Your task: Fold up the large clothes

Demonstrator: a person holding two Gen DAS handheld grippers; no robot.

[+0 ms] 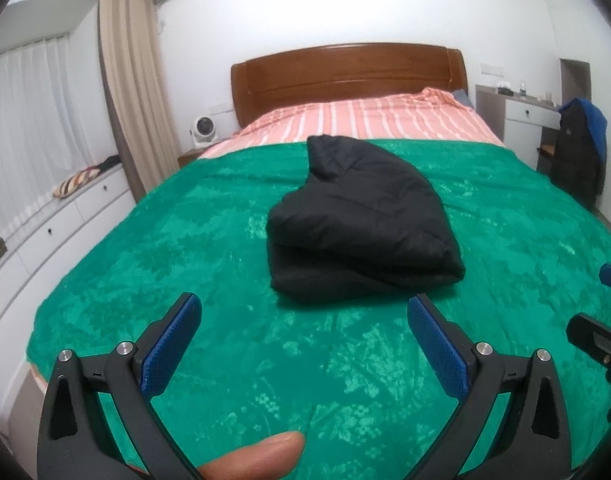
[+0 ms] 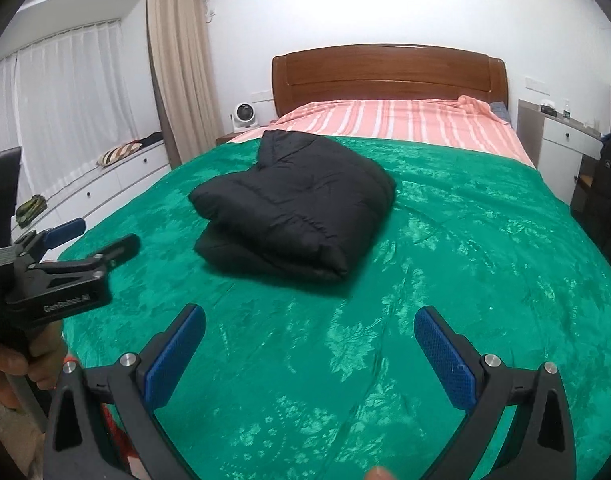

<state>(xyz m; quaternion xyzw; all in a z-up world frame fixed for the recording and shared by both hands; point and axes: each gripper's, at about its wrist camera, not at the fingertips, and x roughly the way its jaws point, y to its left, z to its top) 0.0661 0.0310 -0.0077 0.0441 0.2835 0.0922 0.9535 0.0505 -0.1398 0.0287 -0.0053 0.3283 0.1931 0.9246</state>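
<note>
**Both tongs hanging free near the bed's foot**

The left gripper (image 1: 305,314) is hovering spread wide, holding nothing; the right gripper (image 2: 310,326) is gaping likewise, empty. Bare green blanket (image 1: 233,360) is lying between their tips and the folded black jacket (image 1: 361,224), which is resting mid-bed, well apart from both side edges and short of the striped sheet (image 2: 397,120).
</note>
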